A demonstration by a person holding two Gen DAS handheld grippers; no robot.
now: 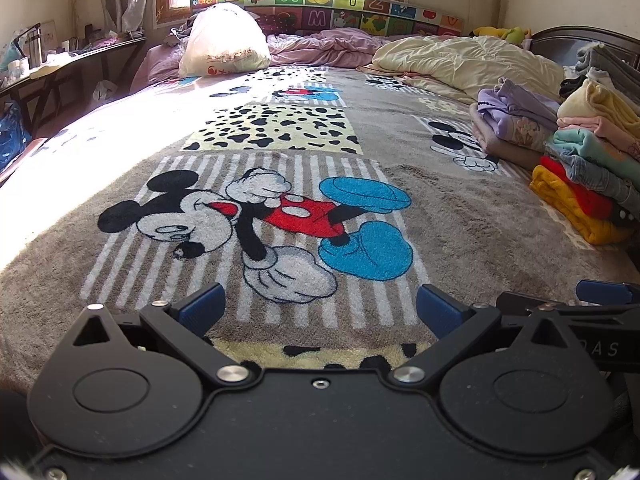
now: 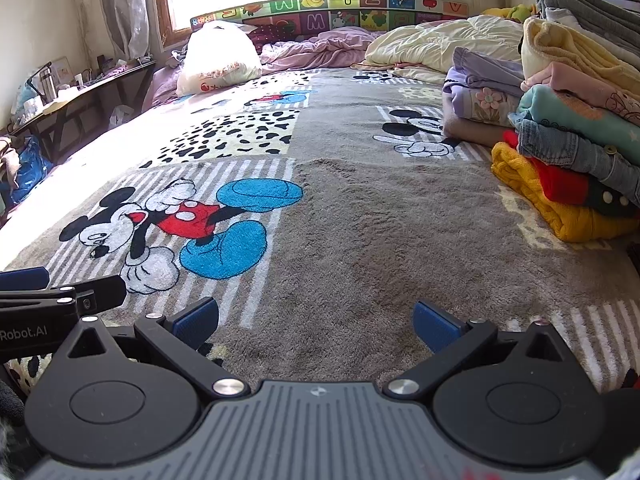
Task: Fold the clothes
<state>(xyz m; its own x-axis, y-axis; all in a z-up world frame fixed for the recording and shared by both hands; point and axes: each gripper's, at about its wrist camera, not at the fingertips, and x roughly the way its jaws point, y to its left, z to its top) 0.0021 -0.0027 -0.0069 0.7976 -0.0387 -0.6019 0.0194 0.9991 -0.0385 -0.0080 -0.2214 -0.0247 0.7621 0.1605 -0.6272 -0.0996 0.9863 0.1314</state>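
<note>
My left gripper (image 1: 320, 308) is open and empty, low over the grey Mickey Mouse blanket (image 1: 460, 216) on the bed. My right gripper (image 2: 316, 322) is open and empty too, just to its right; its side shows in the left wrist view (image 1: 600, 294). A stack of folded clothes (image 2: 568, 160) stands at the right: yellow at the bottom, then red, denim, teal, pink and cream; it also shows in the left wrist view (image 1: 588, 168). A second pile with a purple garment (image 2: 480, 96) sits behind it. No garment lies between the fingers.
A cream quilt (image 1: 464, 60), a pink sheet (image 1: 320, 46) and a white plastic bag (image 1: 224, 42) lie at the far end by the alphabet headboard. A cluttered dark side table (image 1: 60, 68) stands along the left wall. A blue bag (image 2: 24, 172) sits on the floor at the left.
</note>
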